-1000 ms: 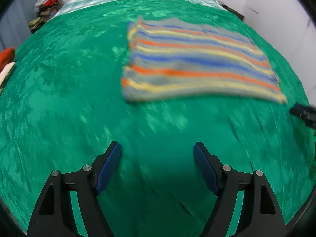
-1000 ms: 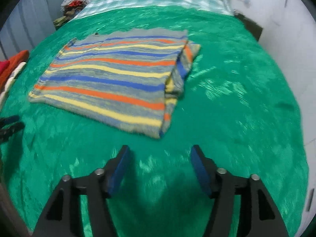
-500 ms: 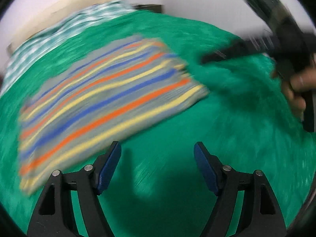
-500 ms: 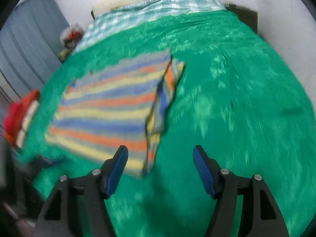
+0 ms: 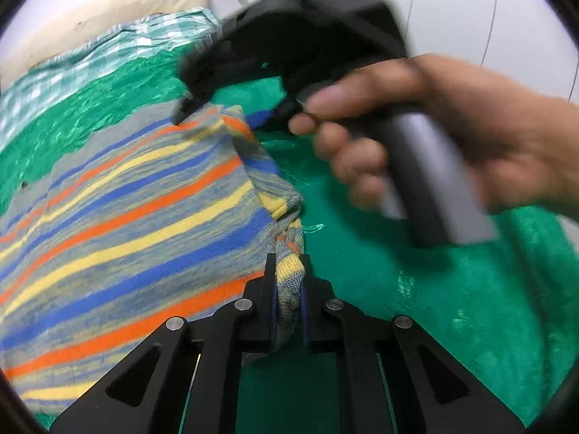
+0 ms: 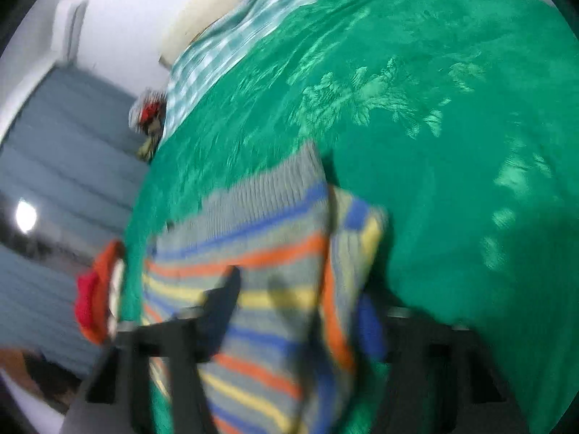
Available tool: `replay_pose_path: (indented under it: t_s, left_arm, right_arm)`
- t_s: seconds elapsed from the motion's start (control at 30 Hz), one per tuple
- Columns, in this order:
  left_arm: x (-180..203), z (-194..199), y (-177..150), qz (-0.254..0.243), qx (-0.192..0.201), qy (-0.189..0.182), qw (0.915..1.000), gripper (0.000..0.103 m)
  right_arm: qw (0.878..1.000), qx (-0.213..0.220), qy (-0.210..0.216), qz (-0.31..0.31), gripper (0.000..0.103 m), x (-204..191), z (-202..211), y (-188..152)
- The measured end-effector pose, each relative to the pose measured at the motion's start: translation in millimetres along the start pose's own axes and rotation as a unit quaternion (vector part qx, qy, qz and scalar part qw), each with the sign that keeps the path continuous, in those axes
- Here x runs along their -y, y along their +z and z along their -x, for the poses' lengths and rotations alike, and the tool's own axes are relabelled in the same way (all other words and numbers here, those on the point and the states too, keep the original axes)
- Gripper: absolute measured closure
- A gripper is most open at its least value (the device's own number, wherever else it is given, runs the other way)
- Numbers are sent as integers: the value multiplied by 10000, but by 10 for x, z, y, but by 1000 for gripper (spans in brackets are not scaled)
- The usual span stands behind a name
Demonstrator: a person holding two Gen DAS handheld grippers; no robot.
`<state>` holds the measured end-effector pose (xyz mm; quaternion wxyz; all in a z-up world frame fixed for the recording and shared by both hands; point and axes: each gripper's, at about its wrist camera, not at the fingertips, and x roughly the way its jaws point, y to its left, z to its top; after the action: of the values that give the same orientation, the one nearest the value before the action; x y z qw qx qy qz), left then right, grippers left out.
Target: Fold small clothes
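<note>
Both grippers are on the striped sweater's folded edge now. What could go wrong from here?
The left gripper pinches only a thin bunch of the striped sweater at its fingertips, so it may slip out when lifted. The right gripper straddles the fabric in a blurred view; I cannot confirm its grip, and uneven lifting could undo the fold.

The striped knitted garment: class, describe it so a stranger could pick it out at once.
Start at the green velvety bedspread covering the bed. On it lies the striped knitted garment, one edge pinched in the left gripper. Only it carries orange, blue and yellow bands on grey.
</note>
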<state>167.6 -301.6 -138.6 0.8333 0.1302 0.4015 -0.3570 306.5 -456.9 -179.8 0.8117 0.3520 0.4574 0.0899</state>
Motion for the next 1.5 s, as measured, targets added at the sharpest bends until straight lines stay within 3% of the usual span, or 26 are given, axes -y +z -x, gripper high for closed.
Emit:
replay_pose_path:
  t_s: [0.03, 0.17, 0.33, 0.43, 0.57, 0.63, 0.67, 0.73, 0.8, 0.83, 0.9, 1.0, 1.1, 1.17, 1.23, 1.3, 1.4, 1.5]
  left_arm:
    - [-36, 58, 1, 102, 57, -26, 9999, 96]
    - [-529, 596, -56, 1006, 433, -112, 9939, 96]
    - [-1554, 1313, -452, 2576, 785, -41, 9631, 96]
    - [-2064, 1541, -754, 3224, 814, 150, 9430, 96]
    - [-2428, 1639, -1048, 3633, 730, 519, 9274, 96]
    - [-2580, 1592, -1210, 3727, 537, 746, 9234, 94]
    - [-2609, 1553, -1277, 3755, 354, 873, 9220, 86]
    - [-2769, 1528, -1460, 3974, -28, 1100, 9110, 78]
    - [-2893, 1660, -1530, 4125, 102, 1082, 9045, 71]
    - [-2922, 1771, -1550, 4117, 244, 1134, 9039, 65]
    - [-2936, 1930, -1504, 3979, 453, 1260, 9076, 65]
    - [-2926, 1919, -1343, 3727, 624, 1007, 9204, 65]
    - [-2819, 1717, -1171, 3396, 577, 983, 9337, 73]
    - [-2803, 1458, -1128, 3350, 303, 1153, 9346, 94]
    - [-2876, 1222, -1249, 3382, -298, 1519, 9282, 95]
    - [-2966, 1188, -1302, 3393, -425, 1539, 9270, 95]
    - [-3025, 1417, -1217, 3414, -377, 1380, 9290, 90]
    - [-3170, 1591, -1033, 3431, 49, 1177, 9319, 85]
  right_arm:
    - [9997, 2, -234, -23, 93, -51, -28, 34]
    - [9972, 172, -371, 630, 93, -668, 41, 28]
    - [9865, 13, -90, 1635, 93, -1844, -210, -63]
    - [9762, -238, 1, 2155, 93, -2454, -633, -211]
    - [9693, -589, -45, 2386, 92, -2966, -1338, -411]
    - [9664, -741, 63, 2459, 85, -3093, -1664, -521]
    - [9670, -887, 141, 2385, 68, -3103, -1792, -564]
    - [9734, -985, 328, 2043, 52, -3037, -1863, -626]
    - [9783, -608, 573, 1895, 52, -2938, -1651, -607]
    - [9796, -362, 528, 1903, 51, -2863, -1478, -591]
    - [9761, 51, 132, 2169, 50, -2753, -1146, -606]
    - [9561, 368, -412, 2878, 50, -2655, -692, -787]
    - [9440, -24, -55, 3300, 55, -2618, -487, -1148]
    - [9399, -421, 372, 3367, 63, -2532, -537, -1445]
    - [9391, -973, 110, 3293, 66, -2281, -814, -1667]
    - [9331, -1391, -255, 3308, 68, -2124, -1077, -1862]
    - [9386, -1128, -15, 3260, 69, -2212, -883, -1713]
    - [9451, -491, -71, 3229, 69, -2346, -715, -1276]
